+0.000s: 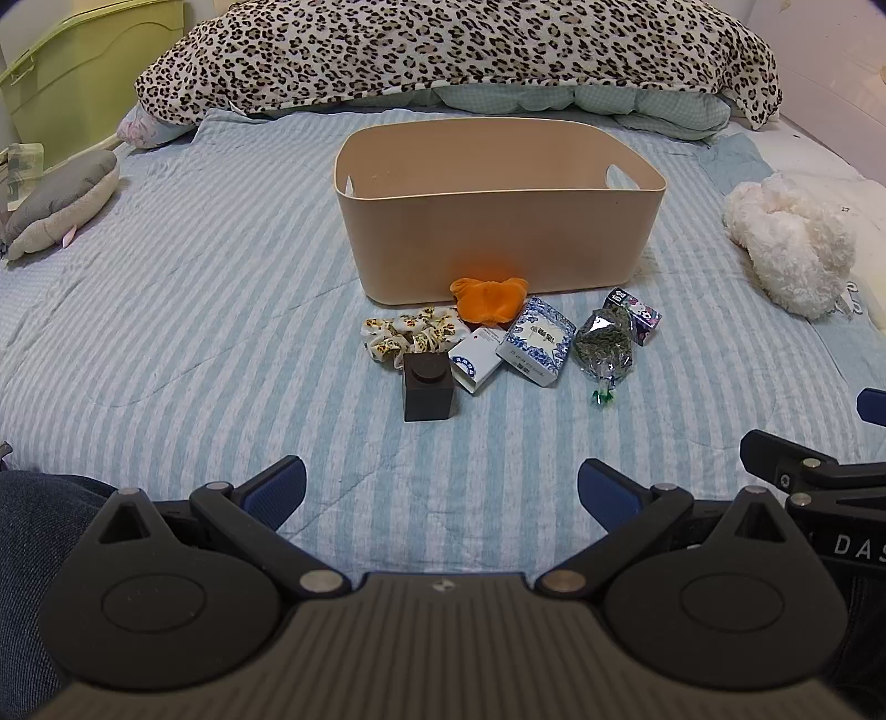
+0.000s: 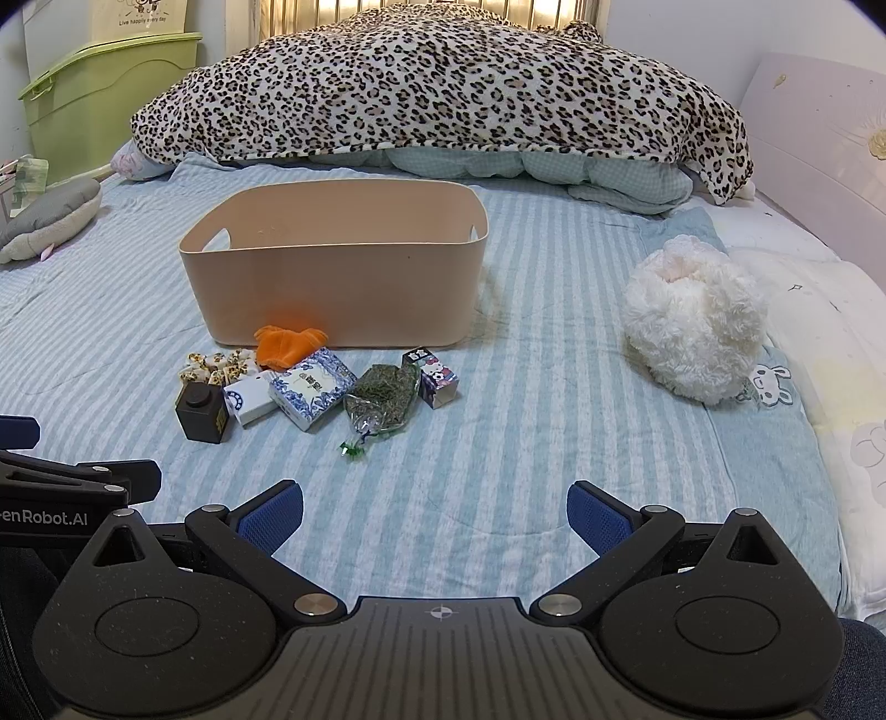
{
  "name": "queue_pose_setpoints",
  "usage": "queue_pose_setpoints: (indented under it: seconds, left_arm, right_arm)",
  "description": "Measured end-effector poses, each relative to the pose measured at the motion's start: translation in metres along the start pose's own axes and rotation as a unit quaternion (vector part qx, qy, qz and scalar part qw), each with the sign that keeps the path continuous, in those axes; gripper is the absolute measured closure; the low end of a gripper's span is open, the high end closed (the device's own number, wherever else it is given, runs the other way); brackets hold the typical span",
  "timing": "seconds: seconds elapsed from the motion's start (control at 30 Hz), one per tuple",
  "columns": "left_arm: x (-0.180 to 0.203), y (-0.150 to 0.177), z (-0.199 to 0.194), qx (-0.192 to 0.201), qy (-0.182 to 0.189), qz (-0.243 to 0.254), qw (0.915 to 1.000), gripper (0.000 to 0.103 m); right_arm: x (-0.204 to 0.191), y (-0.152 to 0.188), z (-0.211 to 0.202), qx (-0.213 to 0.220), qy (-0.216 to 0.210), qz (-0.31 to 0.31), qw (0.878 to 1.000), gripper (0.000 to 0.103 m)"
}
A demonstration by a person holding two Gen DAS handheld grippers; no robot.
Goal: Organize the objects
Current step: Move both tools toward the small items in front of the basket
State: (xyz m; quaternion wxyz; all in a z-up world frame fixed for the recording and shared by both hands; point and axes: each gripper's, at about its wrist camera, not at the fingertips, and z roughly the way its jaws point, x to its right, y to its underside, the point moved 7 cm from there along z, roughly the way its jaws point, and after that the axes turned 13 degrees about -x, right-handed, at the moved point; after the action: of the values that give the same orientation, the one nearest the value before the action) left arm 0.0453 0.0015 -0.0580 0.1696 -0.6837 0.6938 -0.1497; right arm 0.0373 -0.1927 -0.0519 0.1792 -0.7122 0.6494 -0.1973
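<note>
The left gripper [image 1: 441,490] is hovering low over the striped sheet [image 1: 194,310], its jaws standing wide with nothing between them. The right gripper [image 2: 436,512] is doing the same beside it, jaws wide and empty; its arm is showing at 3 o'clock in the left view.

Ahead of both, toward 12 o'clock, a cluster of small things is lying on the sheet. In the left view the dark block [image 1: 429,386] is standing nearest. Just behind it at 11 o'clock the floral scrunchie [image 1: 407,332] is lying, and at 1 o'clock the white box [image 1: 476,359] is leaning against the blue-patterned box [image 1: 536,346]. Further toward 2 o'clock the tea packet [image 1: 604,342] is lying, with the cartoon box [image 1: 637,314] just behind it. The orange cloth [image 1: 487,299] is touching the front wall of the beige bin [image 1: 498,232], which is sitting behind the whole cluster.

At 2 o'clock, well apart, a white plush [image 1: 792,243] is resting. A leopard blanket [image 1: 459,50] is lying across the far end.
</note>
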Motion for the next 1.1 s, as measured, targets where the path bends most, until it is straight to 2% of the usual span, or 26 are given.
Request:
queue_pose_setpoints:
  seconds: [1.1]
  left_arm:
    - [-0.0032, -0.0081, 0.008, -0.004, 0.002, 0.005, 1.0, 0.0]
  right_arm:
    - [0.0009, -0.0084, 0.0095, -0.01, -0.001, 0.004, 1.0, 0.0]
